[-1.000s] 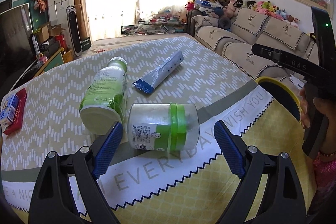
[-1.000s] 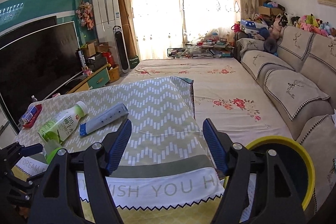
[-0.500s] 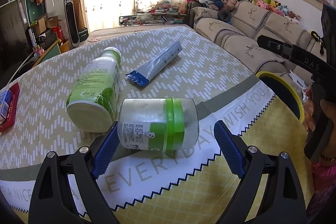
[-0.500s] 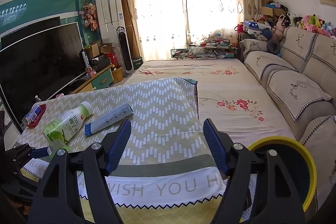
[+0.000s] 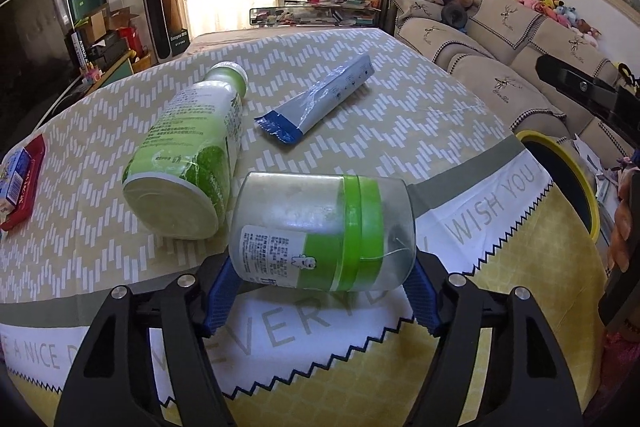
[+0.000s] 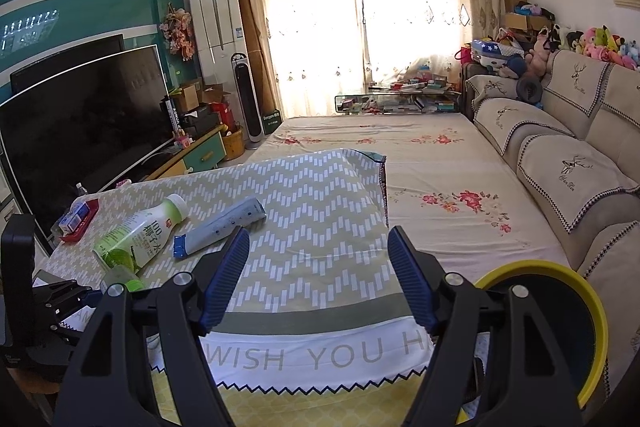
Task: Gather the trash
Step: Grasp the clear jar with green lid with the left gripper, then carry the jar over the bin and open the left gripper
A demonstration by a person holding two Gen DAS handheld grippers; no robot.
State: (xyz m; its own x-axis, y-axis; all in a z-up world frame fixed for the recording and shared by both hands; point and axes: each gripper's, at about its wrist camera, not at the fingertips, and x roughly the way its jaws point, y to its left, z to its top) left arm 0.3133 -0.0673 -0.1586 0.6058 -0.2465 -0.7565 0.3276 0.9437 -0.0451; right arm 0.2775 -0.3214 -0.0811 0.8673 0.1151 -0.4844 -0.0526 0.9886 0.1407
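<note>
Clear plastic jar (image 5: 320,231) with a green band, on its side between the left gripper's (image 5: 320,291) blue pads.

Its jaws have just been closing and the pads now press both ends of the jar, near the table's front edge on the patterned tablecloth (image 5: 400,115). Just beside it lies a green drink bottle (image 5: 188,163); a blue-ended tube (image 5: 316,103) lies behind. The right gripper (image 6: 318,283) hangs open over bare cloth, near a yellow-rimmed bin (image 6: 592,307).
</note>
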